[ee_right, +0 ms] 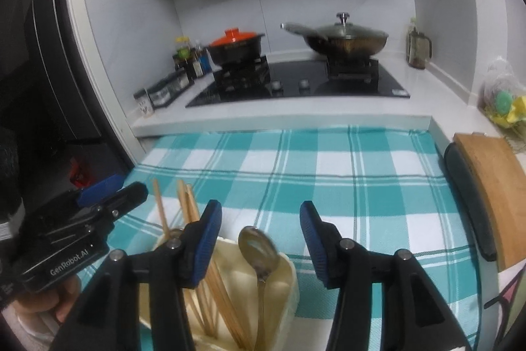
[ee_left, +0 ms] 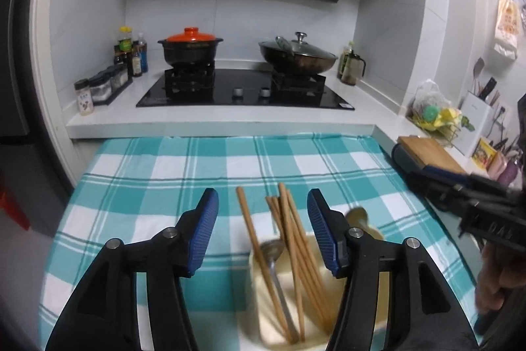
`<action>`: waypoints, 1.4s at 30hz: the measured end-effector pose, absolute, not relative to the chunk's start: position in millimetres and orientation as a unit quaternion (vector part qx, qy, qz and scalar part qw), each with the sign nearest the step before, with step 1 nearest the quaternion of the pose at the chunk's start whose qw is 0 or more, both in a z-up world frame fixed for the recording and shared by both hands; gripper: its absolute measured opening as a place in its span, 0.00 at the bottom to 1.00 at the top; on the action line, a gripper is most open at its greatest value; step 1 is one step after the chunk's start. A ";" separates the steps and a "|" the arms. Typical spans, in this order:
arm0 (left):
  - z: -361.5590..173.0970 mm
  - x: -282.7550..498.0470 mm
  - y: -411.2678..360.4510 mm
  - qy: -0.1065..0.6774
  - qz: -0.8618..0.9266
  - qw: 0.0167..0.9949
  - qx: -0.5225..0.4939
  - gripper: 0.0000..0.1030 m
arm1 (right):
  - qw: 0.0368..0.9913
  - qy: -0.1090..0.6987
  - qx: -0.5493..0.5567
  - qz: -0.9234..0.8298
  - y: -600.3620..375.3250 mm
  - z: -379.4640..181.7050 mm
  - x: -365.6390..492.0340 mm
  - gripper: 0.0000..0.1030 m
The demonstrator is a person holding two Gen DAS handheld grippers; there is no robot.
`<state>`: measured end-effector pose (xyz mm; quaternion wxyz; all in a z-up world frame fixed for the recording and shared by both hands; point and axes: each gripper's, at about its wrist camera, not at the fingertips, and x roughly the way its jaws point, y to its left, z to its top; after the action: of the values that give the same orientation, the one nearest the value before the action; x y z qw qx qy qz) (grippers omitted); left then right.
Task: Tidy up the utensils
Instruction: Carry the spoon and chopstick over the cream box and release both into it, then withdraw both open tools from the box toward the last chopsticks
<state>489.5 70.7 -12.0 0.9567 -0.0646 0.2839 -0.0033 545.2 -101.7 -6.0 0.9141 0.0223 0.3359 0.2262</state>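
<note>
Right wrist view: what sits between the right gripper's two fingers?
In the right wrist view, a metal spoon stands between the open right gripper fingers, untouched, bowl up in the cream utensil holder. Wooden chopsticks lean left of it.

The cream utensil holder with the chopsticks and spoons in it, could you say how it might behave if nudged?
The cream utensil holder would probably tip easily: the chopsticks and spoon rise well above its rim. It may also slide, perhaps bunching the checked cloth.

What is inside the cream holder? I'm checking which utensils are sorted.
The cream holder holds wooden chopsticks and two metal spoons. Its bottom and the utensils' lower ends are hidden by its walls and the grippers.
</note>
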 end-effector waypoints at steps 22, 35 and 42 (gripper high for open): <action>-158.7 283.1 -1.4 0.456 -0.086 0.882 -0.086 0.75 | 0.879 0.448 -0.008 0.164 -184.3 -155.4 296.6 0.49; -191.4 312.3 -52.9 0.477 -0.077 0.875 -0.030 0.75 | 0.904 0.415 0.024 0.102 -207.6 -167.7 249.8 0.49; -197.8 314.6 -60.1 0.470 -0.058 0.881 0.002 0.75 | 0.906 0.409 0.027 0.106 -205.1 -170.1 246.1 0.49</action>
<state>314.6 -60.1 -197.8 0.8809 0.0021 0.4698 -0.0578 246.1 -205.1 -170.1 0.9061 0.0273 0.4088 0.1059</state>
